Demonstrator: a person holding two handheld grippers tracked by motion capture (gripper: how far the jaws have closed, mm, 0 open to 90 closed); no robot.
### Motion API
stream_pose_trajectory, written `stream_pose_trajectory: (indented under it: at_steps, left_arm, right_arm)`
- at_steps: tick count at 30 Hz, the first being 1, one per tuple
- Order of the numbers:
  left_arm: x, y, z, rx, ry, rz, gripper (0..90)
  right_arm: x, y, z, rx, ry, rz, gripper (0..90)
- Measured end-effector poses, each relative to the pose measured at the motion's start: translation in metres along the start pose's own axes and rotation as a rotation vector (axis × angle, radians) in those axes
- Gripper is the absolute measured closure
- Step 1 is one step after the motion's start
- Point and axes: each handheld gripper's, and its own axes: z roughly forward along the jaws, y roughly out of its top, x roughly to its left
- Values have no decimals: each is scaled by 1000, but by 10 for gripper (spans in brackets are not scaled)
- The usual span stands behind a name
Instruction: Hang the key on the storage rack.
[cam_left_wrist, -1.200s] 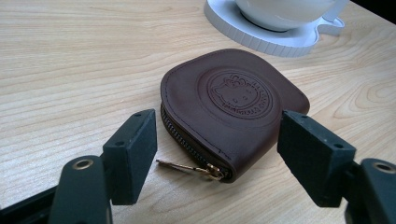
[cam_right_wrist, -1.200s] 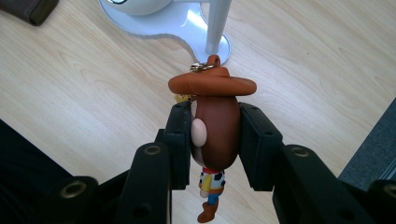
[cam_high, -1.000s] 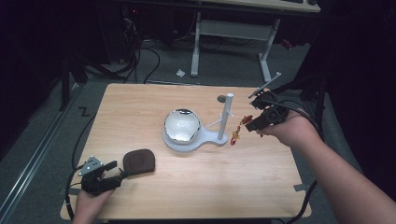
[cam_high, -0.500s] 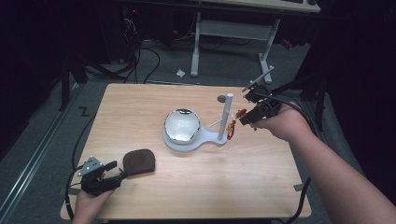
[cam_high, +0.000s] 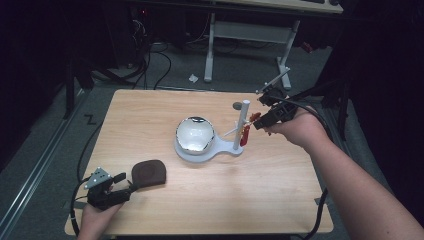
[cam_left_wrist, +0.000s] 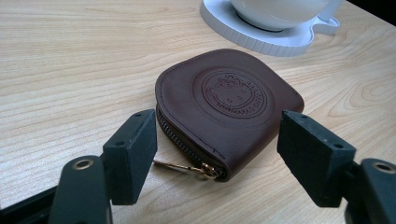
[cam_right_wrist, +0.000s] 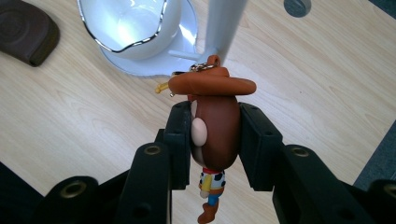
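My right gripper (cam_high: 258, 121) is shut on a small cowboy figure keychain (cam_right_wrist: 215, 126), pads pressing the sides of its head under the brown hat. It hangs beside the white post (cam_high: 243, 119) of a stand. Its ring (cam_right_wrist: 203, 67) sits close to the post's short side peg; I cannot tell if they touch. The stand's base (cam_high: 223, 149) carries a shiny white bowl (cam_high: 195, 134). At the near left, my left gripper (cam_high: 121, 183) stands open, its jaws on either side of a brown zipped coin pouch (cam_left_wrist: 229, 105) that lies flat, not touching it.
The light wooden table (cam_high: 280, 200) has a round grey grommet (cam_high: 236, 105) behind the post. A white desk frame (cam_high: 210, 45) and cables (cam_high: 150, 55) stand on the floor beyond the far edge.
My right gripper has edged left toward the post with the figure in it. The left gripper and the pouch have stayed put.
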Motion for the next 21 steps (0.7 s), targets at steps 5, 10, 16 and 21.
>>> stream_pose_trajectory:
  at_steps: [5,10,16,21]
  left_arm:
    - [0,0,1,4,-2,2,291]
    - [-1,0,2,10,-3,8,291]
    - [-2,0,2,12,-2,11,291]
    - [-2,0,3,16,-3,13,291]
  right_arm:
    - [-4,-8,7,7,7,18,671]
    - [-7,-18,20,8,30,34,670]
    - [-13,-30,41,2,60,69,670]
    - [-15,-38,62,4,83,88,669]
